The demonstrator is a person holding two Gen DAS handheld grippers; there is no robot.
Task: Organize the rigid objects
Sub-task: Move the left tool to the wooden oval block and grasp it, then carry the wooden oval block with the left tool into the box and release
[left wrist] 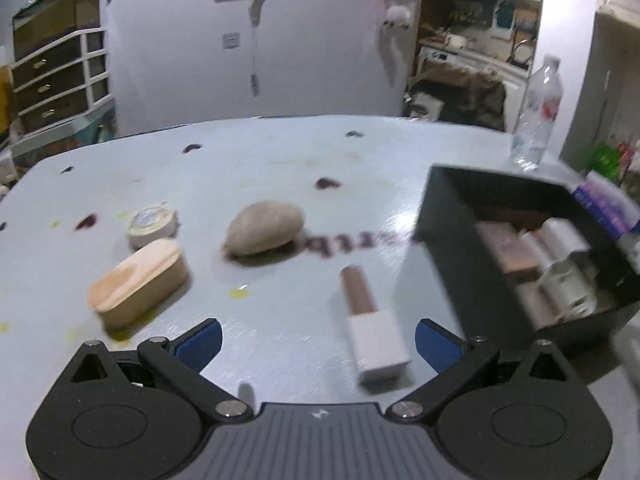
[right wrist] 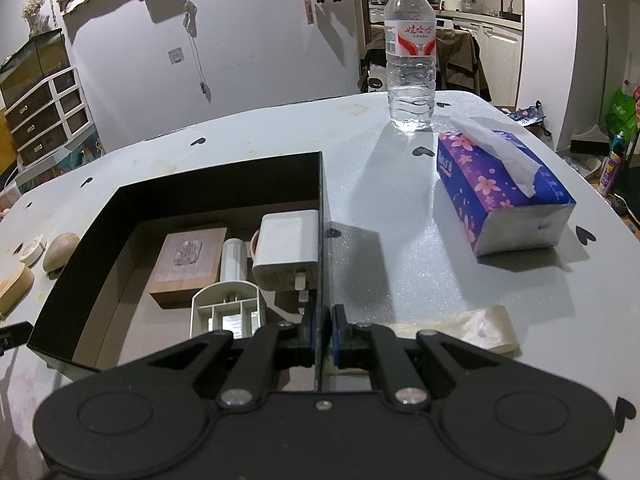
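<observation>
Left gripper [left wrist: 318,340] held low and level, jaws spread wide, blue-padded fingertips [left wrist: 200,342] well apart with nothing between them. Black linkage arms angled outward from the grey ribbed body, both pivot discs in view at the bottom of the left wrist view. Right gripper [right wrist: 322,334] drawn nearly closed, blue pads pinching the thin black wall [right wrist: 322,216] of a box from either side. Linkage arms folded inward toward the centre, fingers pointing forward along that wall. No hand or forearm visible behind either tool.
</observation>
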